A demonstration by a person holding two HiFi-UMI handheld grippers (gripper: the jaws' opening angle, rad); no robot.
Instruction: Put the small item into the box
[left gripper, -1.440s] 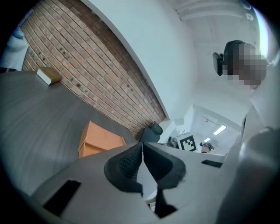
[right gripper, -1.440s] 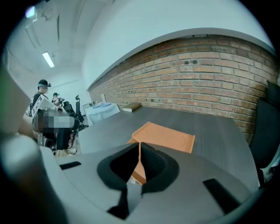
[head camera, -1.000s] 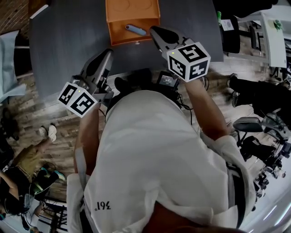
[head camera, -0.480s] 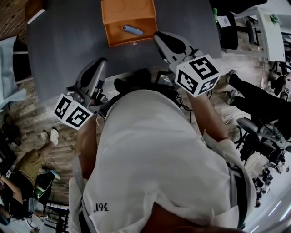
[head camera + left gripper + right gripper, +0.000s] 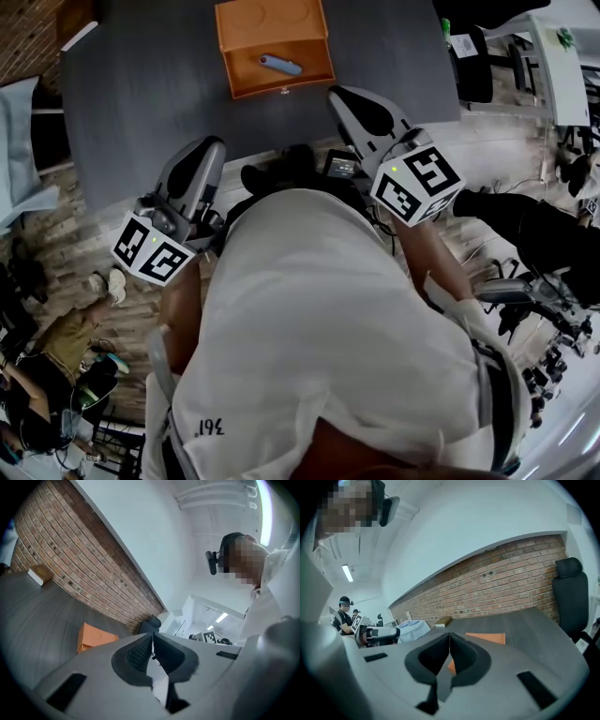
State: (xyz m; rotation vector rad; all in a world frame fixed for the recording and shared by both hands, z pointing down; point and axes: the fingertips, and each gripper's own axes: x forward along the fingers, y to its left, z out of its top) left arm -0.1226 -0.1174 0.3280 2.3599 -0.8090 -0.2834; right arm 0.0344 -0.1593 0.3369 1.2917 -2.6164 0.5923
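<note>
An open orange box (image 5: 275, 28) stands at the far middle of the dark grey table (image 5: 141, 84). Inside it lies the small item (image 5: 280, 65), a short blue-grey stick. My right gripper (image 5: 339, 96) hovers over the table's near edge, below and right of the box, with its jaws shut and empty. Lower down at the left, my left gripper (image 5: 210, 148) is also shut and empty. The box shows beyond the closed left gripper (image 5: 152, 635) as the orange box (image 5: 93, 637), and behind the closed right gripper (image 5: 449, 636) as the orange box (image 5: 487, 638).
A small tan block (image 5: 40, 575) lies at the table's far end by the brick wall. A black office chair (image 5: 569, 592) stands beside the table. More chairs (image 5: 525, 216) and gear crowd the right; a person sits on the floor at lower left (image 5: 56, 328).
Both grippers have drawn back from the box toward my body. The right one has left the box's front corner and now sits over the table edge.
</note>
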